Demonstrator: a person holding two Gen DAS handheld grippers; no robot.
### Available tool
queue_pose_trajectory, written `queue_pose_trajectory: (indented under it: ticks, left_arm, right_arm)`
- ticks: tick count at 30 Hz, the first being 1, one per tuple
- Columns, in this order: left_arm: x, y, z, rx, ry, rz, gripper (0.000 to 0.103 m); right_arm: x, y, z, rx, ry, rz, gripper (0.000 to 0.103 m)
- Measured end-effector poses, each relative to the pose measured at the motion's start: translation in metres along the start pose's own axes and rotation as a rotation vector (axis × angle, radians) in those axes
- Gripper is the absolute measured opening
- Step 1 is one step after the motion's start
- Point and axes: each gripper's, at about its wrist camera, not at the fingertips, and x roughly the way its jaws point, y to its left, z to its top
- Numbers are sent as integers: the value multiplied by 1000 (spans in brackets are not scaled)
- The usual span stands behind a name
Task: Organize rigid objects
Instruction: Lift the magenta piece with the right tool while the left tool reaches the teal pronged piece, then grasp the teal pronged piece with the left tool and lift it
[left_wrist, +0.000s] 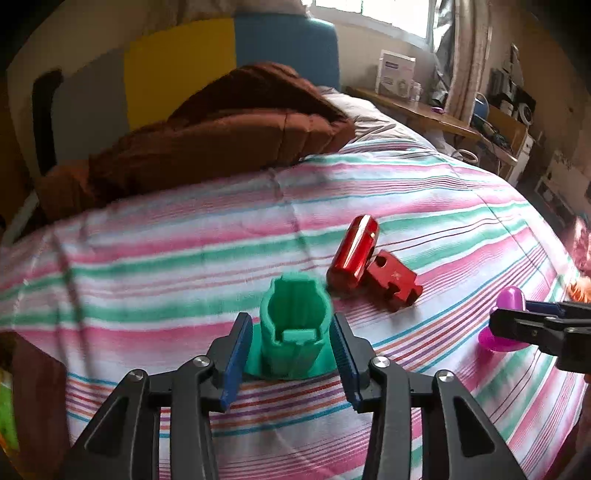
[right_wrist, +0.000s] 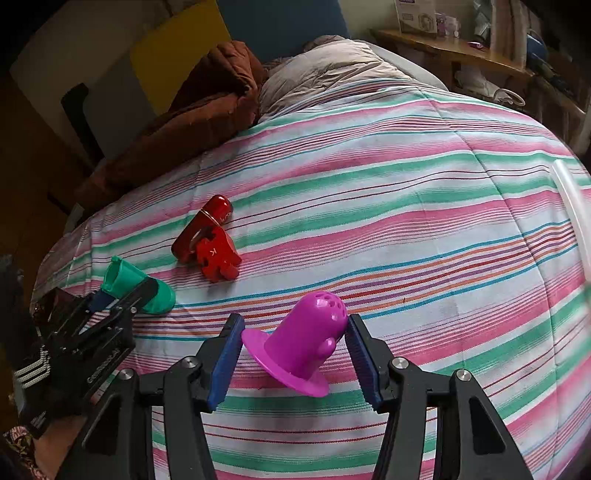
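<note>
**Bedspread inventory**

Striped bedspread (right_wrist: 369, 177): carries everything.
Red pieces (left_wrist: 369, 264): lie touching, mid-spread.
Green holder (left_wrist: 293, 328): my left gripper (left_wrist: 291, 354) pinches it beside the red pieces; its base is partly hidden.
Purple cap (right_wrist: 306, 347): tilted, clamped by my right gripper (right_wrist: 295, 363); perforated top visible only in the right view.

Matt green plastic holder (left_wrist: 293, 328), glossy red capsule (left_wrist: 354, 252), smooth purple plastic cap (right_wrist: 306, 347), striped cloth bedspread (left_wrist: 184, 240).

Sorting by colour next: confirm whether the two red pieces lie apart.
No: the red cylinder and the red puzzle-shaped block touch on the striped bedspread.
</note>
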Motion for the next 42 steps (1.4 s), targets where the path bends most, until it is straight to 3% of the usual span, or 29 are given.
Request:
queue_pose_trajectory:
  ticks: [2,14,21,35,42]
  left_arm:
    - [-3,2,-4,-12,-22,20,31]
    - [-35,14,-36,-60,-65,57,31]
    - [-61,19,-58,-84,-75,39,31]
    - [-150,27,-107,-91,-182,-63,31]
    - [-192,47,-120,-96,-233,-61,31]
  right_arm:
    - [0,0,0,0,0,4,57]
    - [-5,2,0,-23,-18,12,57]
    - [-4,2,-1,-24,-14,4,57]
    - [-4,8,-4,-66,-13,-4,57]
    - [-4,11,-5,-94,-17,-19,57]
